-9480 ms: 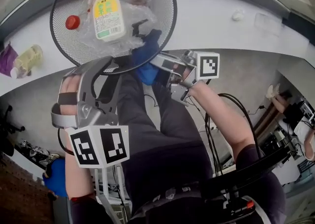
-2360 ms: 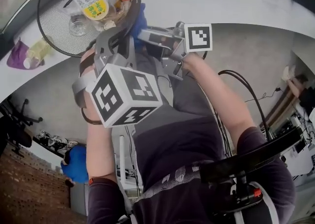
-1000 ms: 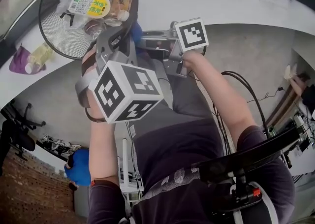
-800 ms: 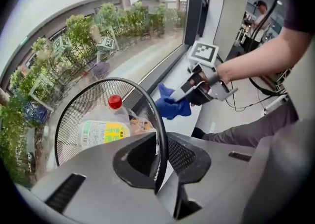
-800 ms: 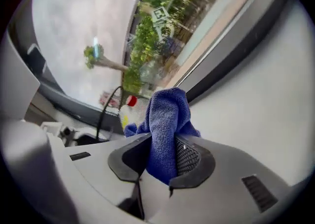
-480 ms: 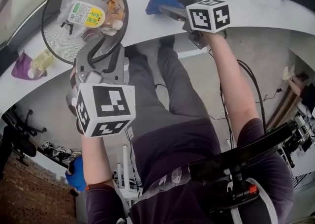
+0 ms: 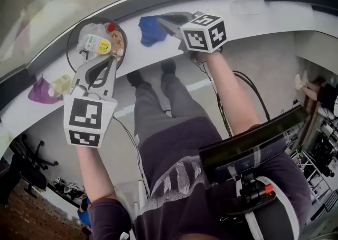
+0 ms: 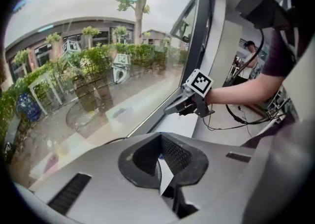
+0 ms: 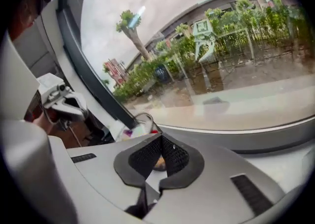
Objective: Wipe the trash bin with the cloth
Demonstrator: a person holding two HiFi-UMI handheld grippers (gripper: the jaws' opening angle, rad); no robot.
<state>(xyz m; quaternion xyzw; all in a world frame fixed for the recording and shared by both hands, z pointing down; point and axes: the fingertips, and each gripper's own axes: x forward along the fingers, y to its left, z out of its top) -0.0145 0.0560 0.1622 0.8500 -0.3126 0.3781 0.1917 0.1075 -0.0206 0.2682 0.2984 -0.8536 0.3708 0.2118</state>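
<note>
While both my arms reach straight out toward the white ledge point(image 7: 248, 15), I count one wire trash bin point(image 7: 76, 57), one blue cloth point(image 7: 151, 29) and two grippers. Inside the bin lie one yellow-labelled bottle point(image 7: 97, 45) and one red cap point(image 7: 111, 26) among crumpled plastic. The bin stands on the ledge; the cloth lies on the ledge just to its right, apart from it.

My left gripper point(image 7: 108, 60) angles down with its tip at the bin's near rim. My right gripper point(image 7: 165, 21) lies by the cloth's right edge, aimed along the ledge toward the bin. Each pair of jaws has just been closing and now sits pinched together, with nothing between them.

A second ago the right gripper held the cloth at the bin's rim, and both grippers were lower and closer to my body
</note>
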